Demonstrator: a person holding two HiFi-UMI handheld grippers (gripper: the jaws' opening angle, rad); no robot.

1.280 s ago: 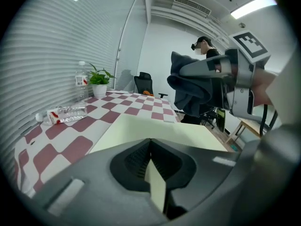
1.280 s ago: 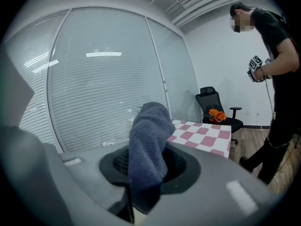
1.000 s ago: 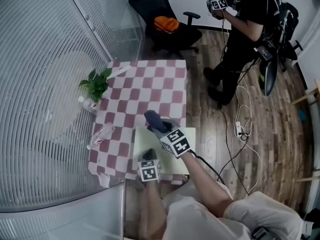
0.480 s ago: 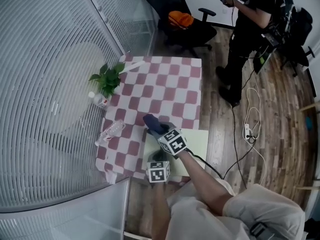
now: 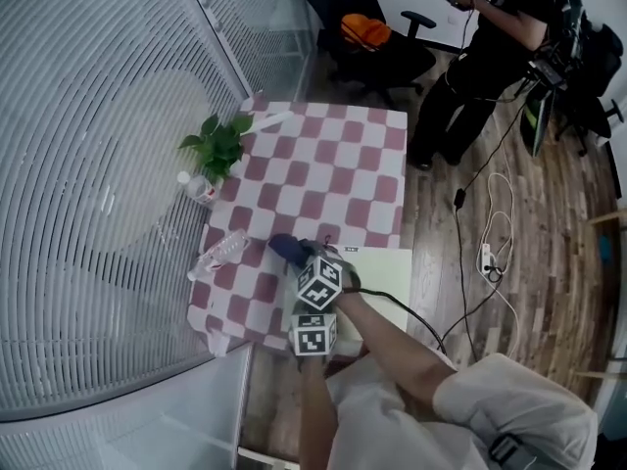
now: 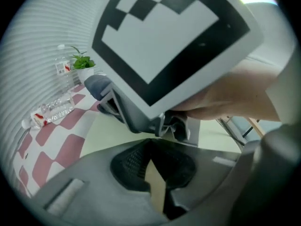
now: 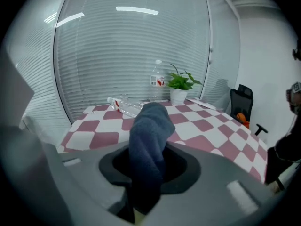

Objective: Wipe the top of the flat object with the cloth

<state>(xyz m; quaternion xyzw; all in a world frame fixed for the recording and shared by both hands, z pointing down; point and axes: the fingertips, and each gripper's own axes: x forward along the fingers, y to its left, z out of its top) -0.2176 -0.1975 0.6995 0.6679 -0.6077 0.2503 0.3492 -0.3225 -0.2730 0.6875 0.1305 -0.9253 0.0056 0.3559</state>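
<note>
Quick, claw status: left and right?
Left claw: closed, nothing in it.
Right claw: closed on the cloth.

Left claw, right claw, both clamped

Two bottles, one plant, one cloth, one board, one table.

The right gripper, clamping the dark blue cloth, has slid left across the pale green flat sheet to its far left corner, drawing in close beside the left gripper. The black-clad person behind has widened their stance.
</note>
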